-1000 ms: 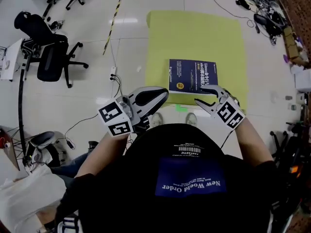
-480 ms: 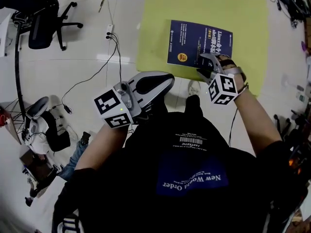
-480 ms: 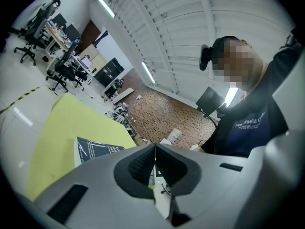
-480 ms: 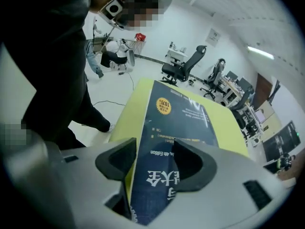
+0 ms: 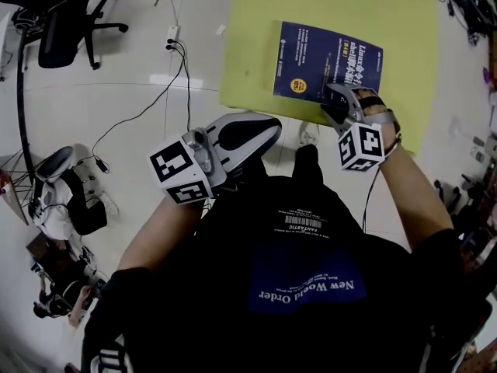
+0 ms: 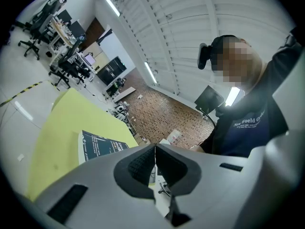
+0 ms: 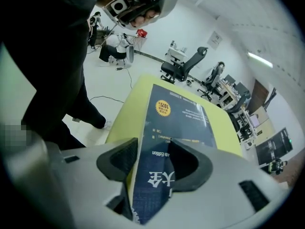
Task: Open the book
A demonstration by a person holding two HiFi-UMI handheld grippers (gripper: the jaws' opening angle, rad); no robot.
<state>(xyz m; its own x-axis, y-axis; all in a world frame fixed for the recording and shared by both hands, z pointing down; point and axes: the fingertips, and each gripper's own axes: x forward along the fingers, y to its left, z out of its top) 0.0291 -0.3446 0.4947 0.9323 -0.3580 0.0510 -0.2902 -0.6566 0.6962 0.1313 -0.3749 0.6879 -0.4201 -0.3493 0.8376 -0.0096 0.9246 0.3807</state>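
A dark blue book [image 5: 326, 64] lies shut on a yellow-green mat [image 5: 252, 45] on the floor. My right gripper [image 5: 335, 103] points steeply down at the book's near right edge. In the right gripper view the book [image 7: 178, 116] runs between the jaws of the right gripper [image 7: 153, 146]; its page edge lies by the left pad and there is a gap on the cover side. Those jaws have just closed a little. My left gripper [image 5: 268, 127] hangs level, short of the mat's near edge. In its own view the left gripper [image 6: 154, 151] is shut and empty, with the book [image 6: 97, 147] beyond it.
An office chair [image 5: 62, 22] stands at the far left. A power strip [image 5: 172, 33] and its cables [image 5: 167, 92] lie on the white floor left of the mat. The person's shoe [image 5: 309, 134] is at the mat's near edge. Equipment [image 5: 54, 200] crowds the left side.
Both grippers have come down toward the floor. The right one has dropped onto the book's near right edge and rolled. The left gripper stays shut and clear of the book.
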